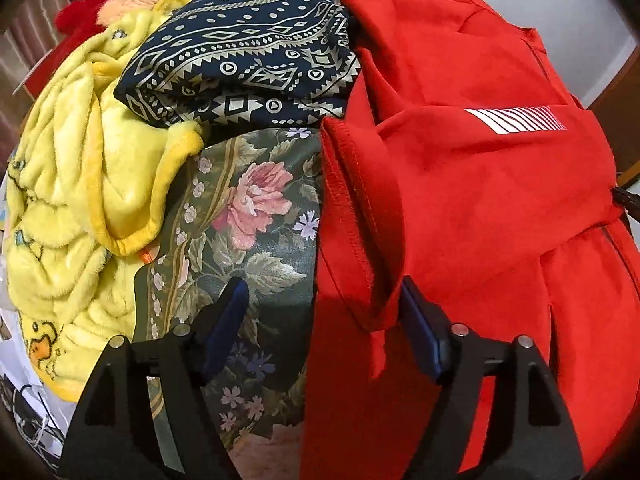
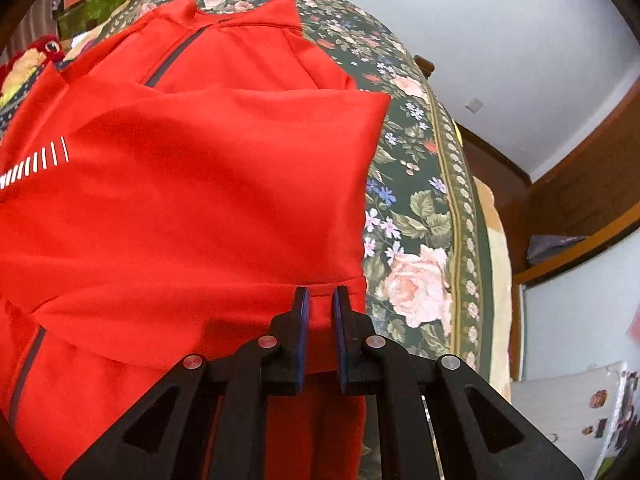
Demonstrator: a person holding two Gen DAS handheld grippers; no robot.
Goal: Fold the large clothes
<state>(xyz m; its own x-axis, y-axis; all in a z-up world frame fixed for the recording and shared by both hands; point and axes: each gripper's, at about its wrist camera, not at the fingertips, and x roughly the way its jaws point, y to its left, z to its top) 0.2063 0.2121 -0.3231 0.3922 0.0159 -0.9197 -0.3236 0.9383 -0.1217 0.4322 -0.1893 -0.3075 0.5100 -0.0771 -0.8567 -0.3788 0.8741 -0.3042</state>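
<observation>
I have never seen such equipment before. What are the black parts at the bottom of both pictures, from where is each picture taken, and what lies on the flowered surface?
The black parts are two-finger tools that a person holds, one in each hand. Each carries a camera looking forward along its fingers.

The left camera shows the left tool open, at the edge of a red jacket. Behind lie a yellow fleece blanket and a folded navy patterned cloth.

The right camera shows the right tool nearly closed, with red fabric of the same jacket between its fingers.

Everything lies on a floral cloth.

Both tongs are black with blue pads and silver pivot pins.
</observation>
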